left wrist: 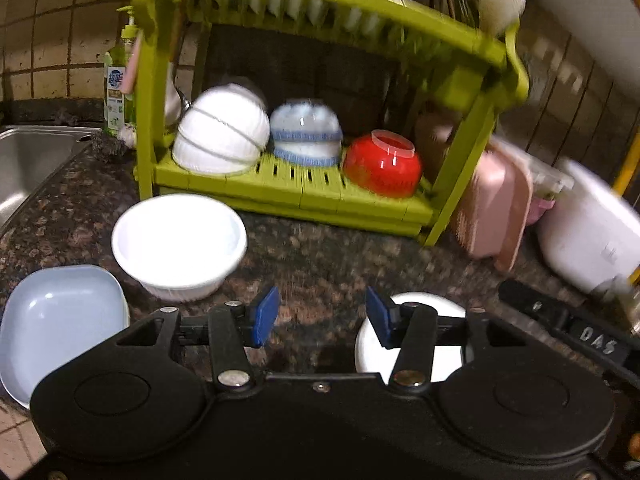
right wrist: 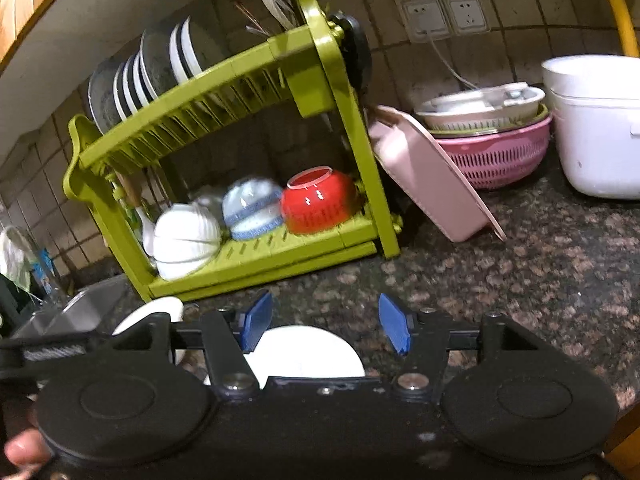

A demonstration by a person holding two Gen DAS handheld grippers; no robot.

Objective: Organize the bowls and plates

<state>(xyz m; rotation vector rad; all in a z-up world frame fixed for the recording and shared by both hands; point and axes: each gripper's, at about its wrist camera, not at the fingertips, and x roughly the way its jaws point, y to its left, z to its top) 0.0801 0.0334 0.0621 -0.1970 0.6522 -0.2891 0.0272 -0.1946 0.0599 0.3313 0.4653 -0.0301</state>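
Bowls sit upside down on the lower shelf of the green rack (left wrist: 288, 188): white bowls (left wrist: 220, 132), a blue-rimmed bowl (left wrist: 306, 132) and a red bowl (left wrist: 382, 164). Plates (right wrist: 152, 68) stand in the upper shelf. On the granite surface (left wrist: 320, 248) a white bowl (left wrist: 180, 240) stands upright beside a pale blue dish (left wrist: 60, 320). The left gripper (left wrist: 322, 314) and the right gripper (right wrist: 326, 322) both have their fingers spread, holding nothing, above a white plate (right wrist: 308, 352).

countertop (left wrist: 320, 248): speckled polished stone under the fingers
dish rack (left wrist: 288, 188): matt green plastic, ahead of the fingers
red bowl (left wrist: 382, 166): glossy, with highlights
sink (left wrist: 28, 160): brushed metal, far left
fingers (left wrist: 266, 314): blue matt pads on black plastic
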